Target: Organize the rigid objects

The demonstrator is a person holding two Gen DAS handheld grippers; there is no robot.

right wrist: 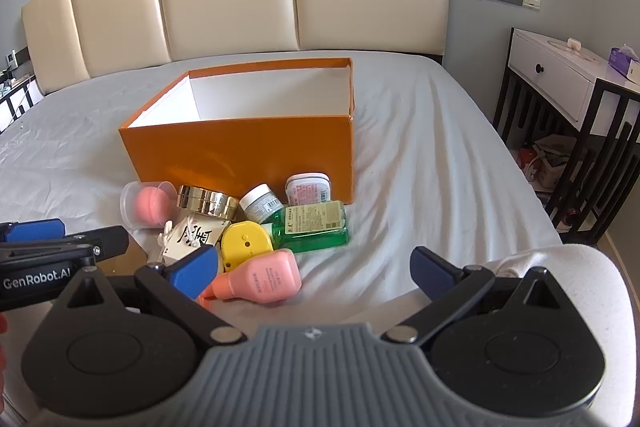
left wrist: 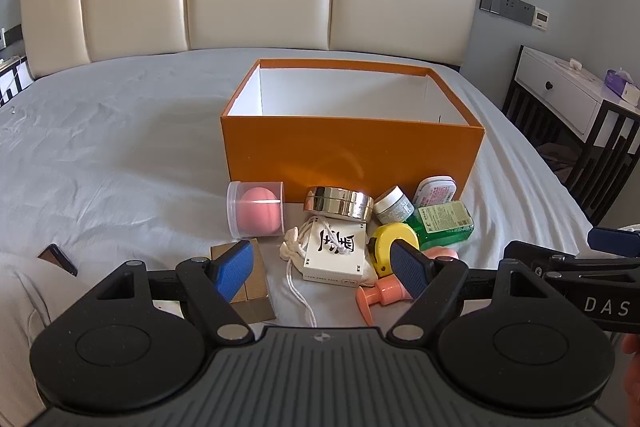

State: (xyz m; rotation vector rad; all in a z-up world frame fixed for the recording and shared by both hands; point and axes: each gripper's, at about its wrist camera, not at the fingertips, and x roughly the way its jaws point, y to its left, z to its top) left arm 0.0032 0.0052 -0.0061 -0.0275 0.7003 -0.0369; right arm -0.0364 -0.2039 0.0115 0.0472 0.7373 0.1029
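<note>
Left wrist view
Landmark: orange box (left wrist: 352,151), open-topped and white inside, on the grey bed sheet (left wrist: 120,155); floor of it hidden.
Left claw (left wrist: 323,269): spread wide, pinching nothing, held low in front of the box.
Clutter: all outside, heaped against the box's near wall.
Clear tub with pink sponge (left wrist: 256,209): at the box's near-left corner; light, smooth, likely to roll; best pinched across its flat ends.
Gold tin (left wrist: 338,203): touching the near wall; stiff, glossy, probably slippery; grip at the rim.
White card box (left wrist: 336,255): nearer than the tin, large black characters, not legible to me; flat sides suit the pads.
Brown block (left wrist: 250,283): well to the near-left of the box.
Writing: "DAS" on the other tool, at the right edge.

Right wrist view
Right claw (right wrist: 316,271): spread wide, empty, facing the box's near-right corner.
Green bottle (right wrist: 316,227): lying flat by that corner; liquid inside, so heavier; label too small to read.
Pink bottle (right wrist: 262,277): nearest, farthest from the box; hold at the body.
Yellow case (right wrist: 244,245): between the pink bottle and the white jar (right wrist: 260,203).
Writing: "GenRobot.AI" on the left tool.
</note>
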